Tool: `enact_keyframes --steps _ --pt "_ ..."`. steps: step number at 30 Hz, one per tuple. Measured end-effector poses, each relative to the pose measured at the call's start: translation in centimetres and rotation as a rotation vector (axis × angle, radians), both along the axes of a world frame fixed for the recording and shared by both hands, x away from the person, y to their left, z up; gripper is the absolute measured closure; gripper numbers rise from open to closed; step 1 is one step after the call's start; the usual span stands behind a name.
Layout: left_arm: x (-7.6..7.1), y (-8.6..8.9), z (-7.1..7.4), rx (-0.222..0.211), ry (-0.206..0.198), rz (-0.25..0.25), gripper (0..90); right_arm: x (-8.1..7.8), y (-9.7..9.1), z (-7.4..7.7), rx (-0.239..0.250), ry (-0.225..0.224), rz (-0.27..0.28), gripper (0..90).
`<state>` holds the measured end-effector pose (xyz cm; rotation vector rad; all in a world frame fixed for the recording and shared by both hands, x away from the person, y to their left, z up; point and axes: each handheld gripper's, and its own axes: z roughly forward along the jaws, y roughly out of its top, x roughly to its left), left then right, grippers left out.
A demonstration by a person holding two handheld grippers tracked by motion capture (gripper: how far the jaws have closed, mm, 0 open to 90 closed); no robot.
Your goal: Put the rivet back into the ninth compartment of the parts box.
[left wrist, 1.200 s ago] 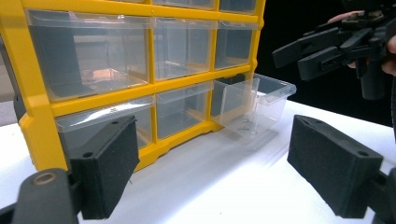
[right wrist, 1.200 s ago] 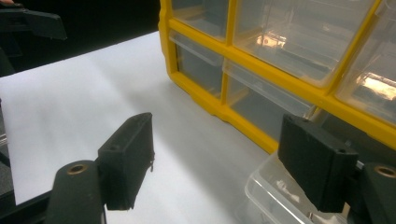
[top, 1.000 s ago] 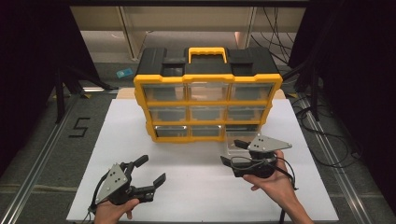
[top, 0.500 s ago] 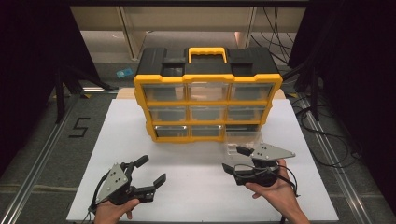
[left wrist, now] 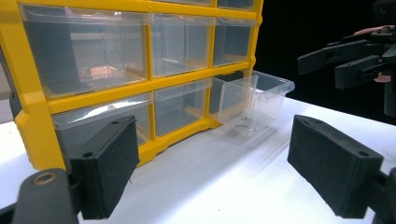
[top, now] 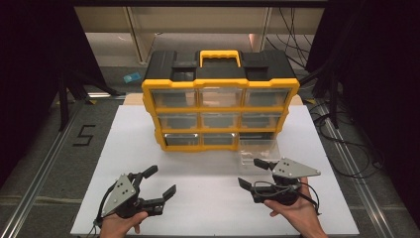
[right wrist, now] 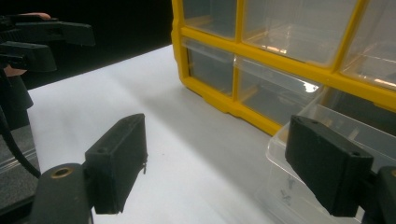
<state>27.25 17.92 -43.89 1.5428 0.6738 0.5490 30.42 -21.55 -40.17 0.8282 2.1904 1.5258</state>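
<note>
A yellow and black organizer (top: 220, 106) with clear drawers stands at the back of the white table (top: 124, 144). Its bottom right drawer (top: 257, 148) is pulled out onto the table, and a few small screws lie in it (right wrist: 286, 195). My right gripper (top: 250, 172) is open just in front of that drawer and holds nothing. My left gripper (top: 161, 180) is open near the front left, also with nothing in it. In the left gripper view the pulled-out drawer (left wrist: 254, 100) sits ahead of my open left gripper (left wrist: 233, 172). The right gripper view has the drawer's rim (right wrist: 336, 116) behind the right jaw.
The organizer's other drawers (left wrist: 177, 44) are shut. Bare white table lies between the two grippers and the organizer's front. Dark floor, cables (top: 346, 144) and metal rails (top: 39, 178) surround the table. The far gripper (left wrist: 345, 63) appears at the upper right of the left gripper view.
My right gripper has drawn back from the pulled-out drawer toward the table's front edge, still open. The left gripper has not moved.
</note>
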Motion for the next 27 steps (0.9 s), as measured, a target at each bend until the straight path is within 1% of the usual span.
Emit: enact_keyframes --steps 1,3,4,7,9,10,11,13,16,18,20,22,23,25,27 --pt "-0.02 -0.02 -0.01 0.000 0.002 -0.001 15.9 -0.11 -0.08 0.03 -0.001 0.014 -0.003 21.2" --pt "-0.05 -0.04 -0.01 -0.003 0.003 -0.001 15.9 -0.19 -0.11 -0.12 0.018 0.018 -0.002 20.8" --pt "-0.03 -0.04 0.00 -0.002 0.003 -0.001 15.9 -0.24 -0.23 -0.10 0.005 0.029 0.001 20.8" --pt "-0.03 -0.05 -0.01 0.000 0.003 -0.001 15.9 -0.28 -0.22 -0.38 0.013 0.021 -0.009 20.5" --pt "-0.02 -0.04 -0.01 0.000 0.003 -0.001 15.9 -0.31 -0.28 -0.46 0.005 0.027 -0.005 20.5" --pt "-0.01 -0.05 -0.02 0.001 0.002 -0.002 15.9 -0.34 -0.29 -0.49 0.009 0.026 -0.009 20.5" --pt "-0.02 -0.05 -0.01 0.001 0.001 -0.002 15.9 -0.33 -0.30 -0.53 0.019 0.016 -0.015 20.5" --pt "-0.01 -0.05 -0.01 0.000 0.003 -0.001 15.9 -0.30 -0.32 -0.53 0.031 0.014 -0.009 20.6" --pt "0.01 -0.07 -0.01 0.002 0.000 -0.002 15.9 -0.33 -0.32 -0.54 0.033 0.014 -0.012 20.6" --pt "0.00 -0.08 -0.02 0.001 0.002 -0.002 15.9 -0.22 -0.37 -0.55 0.028 -0.012 -0.016 20.6" --pt "0.02 -0.07 -0.02 0.001 0.002 -0.001 15.9 -0.33 -0.33 -0.54 0.032 0.015 -0.007 20.6" --pt "0.01 -0.07 -0.02 0.001 0.001 -0.002 15.9 -0.34 -0.32 -0.55 0.031 0.011 -0.010 20.6" --pt "0.00 -0.08 -0.02 0.000 0.002 -0.001 15.9 -0.24 -0.39 -0.54 0.026 -0.006 -0.013 20.6" --pt "0.02 -0.08 -0.03 0.000 0.002 -0.001 15.9 -0.32 -0.39 -0.52 0.025 0.011 -0.015 20.6" --pt "0.02 -0.08 -0.03 0.002 0.001 -0.002 15.9 -0.28 -0.41 -0.54 0.025 0.007 -0.013 20.6"
